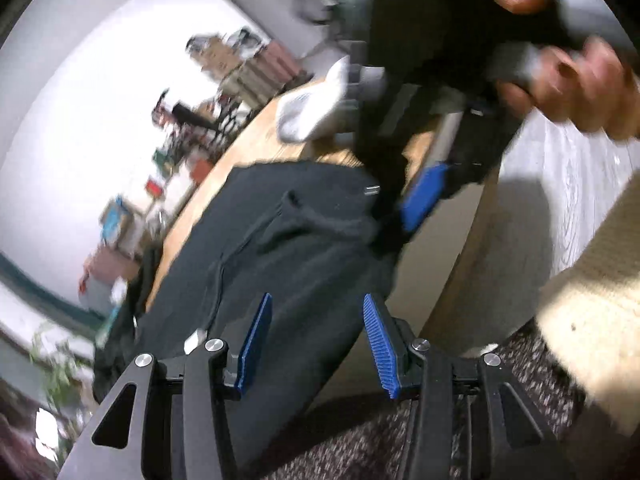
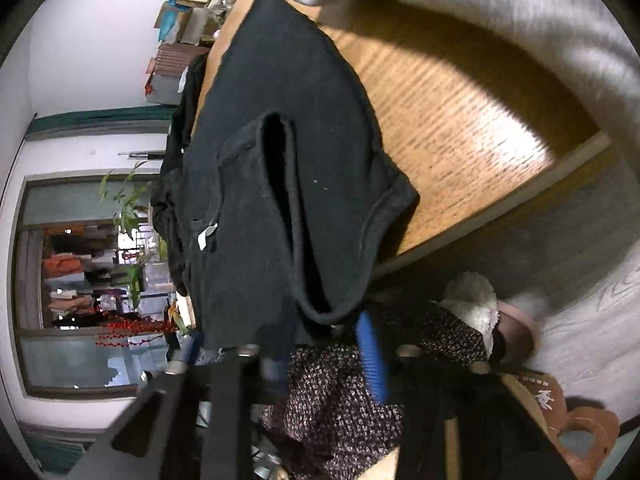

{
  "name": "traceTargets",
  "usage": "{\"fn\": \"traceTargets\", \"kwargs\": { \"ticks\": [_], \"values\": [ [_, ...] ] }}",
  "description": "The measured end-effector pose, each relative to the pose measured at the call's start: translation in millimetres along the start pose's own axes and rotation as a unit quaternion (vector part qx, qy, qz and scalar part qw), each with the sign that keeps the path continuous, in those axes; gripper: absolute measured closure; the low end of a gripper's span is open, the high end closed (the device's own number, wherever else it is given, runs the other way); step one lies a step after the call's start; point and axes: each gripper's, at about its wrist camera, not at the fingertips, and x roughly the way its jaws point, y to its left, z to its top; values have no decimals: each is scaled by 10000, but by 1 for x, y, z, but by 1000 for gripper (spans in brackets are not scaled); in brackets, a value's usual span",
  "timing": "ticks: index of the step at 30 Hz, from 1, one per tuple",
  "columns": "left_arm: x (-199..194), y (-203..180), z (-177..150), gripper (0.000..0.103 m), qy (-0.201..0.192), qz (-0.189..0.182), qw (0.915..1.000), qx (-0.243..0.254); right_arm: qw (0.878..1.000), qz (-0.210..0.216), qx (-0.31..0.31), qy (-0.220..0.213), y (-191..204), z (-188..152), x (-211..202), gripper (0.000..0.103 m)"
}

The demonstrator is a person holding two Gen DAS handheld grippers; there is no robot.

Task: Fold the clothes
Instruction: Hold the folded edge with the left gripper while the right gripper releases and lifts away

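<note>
Left gripper (image 1: 316, 344) hangs open and empty over the black garment (image 1: 280, 248).
The garment lies on the wooden table (image 2: 460, 120), one edge drooping off its near side, where the right gripper (image 2: 328, 354) pinches the hem.

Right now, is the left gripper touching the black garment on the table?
Apart. In the left wrist view, the left gripper stands open above the black garment, nothing between its pads.
</note>
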Motion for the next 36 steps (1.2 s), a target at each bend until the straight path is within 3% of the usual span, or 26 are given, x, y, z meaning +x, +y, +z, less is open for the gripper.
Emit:
{"fn": "traceTargets", "kwargs": {
  "ticks": [2,4,8,14,15,16,17,19,20,22,24,25,27,29,33,34,36],
  "values": [
    [2,-8,4,54,-185,110,9997,131,9999,105,-61,-50,6,0,-5,84],
    [8,-12,9,54,-319,160,9986,398,9994,260,-189,-135,14,0,-20,84],
    [22,-17,22,54,-536,471,9964,452,9981,376,-417,-255,27,1,-33,84],
    [46,-10,35,54,-574,710,9946,488,9977,492,-415,-189,28,2,-32,84],
    [54,-10,35,62,-465,703,9950,539,9975,518,-433,-209,30,2,-32,84],
    [61,-10,36,83,-356,696,9952,588,9973,542,-447,-218,31,2,-33,84],
    [66,-8,36,93,-233,693,9959,541,9971,565,-460,-224,31,3,-34,81],
    [72,6,39,94,-26,552,9984,143,9969,530,-503,-290,31,5,-38,75],
    [72,18,41,94,58,417,9989,-201,9968,463,-522,-380,32,7,-44,62],
    [73,41,45,95,227,145,9956,-892,9960,246,-587,-627,34,12,-60,47],
    [76,78,49,95,472,-204,9810,-1873,9930,-82,-750,-904,41,21,-77,38],
    [78,94,48,95,591,-362,9695,-2350,9910,-253,-840,-1013,44,26,-85,31],
    [82,123,42,95,768,-761,9386,-3276,9820,-786,-1184,-1242,60,40,-97,31],
    [78,135,38,95,777,-1051,9179,-3747,9624,-1371,-1841,-1453,90,57,-104,31],
    [77,135,42,95,859,-1034,9133,-3845,9323,-1832,-2793,-1388,140,111,-91,24],
    [78,132,41,95,875,-1076,9125,-3849,9325,-1929,-2812,-1188,145,136,-79,24],
    [78,125,38,95,937,-1130,9134,-3796,9375,-2159,-2604,-818,150,185,-54,35]
  ]
}}
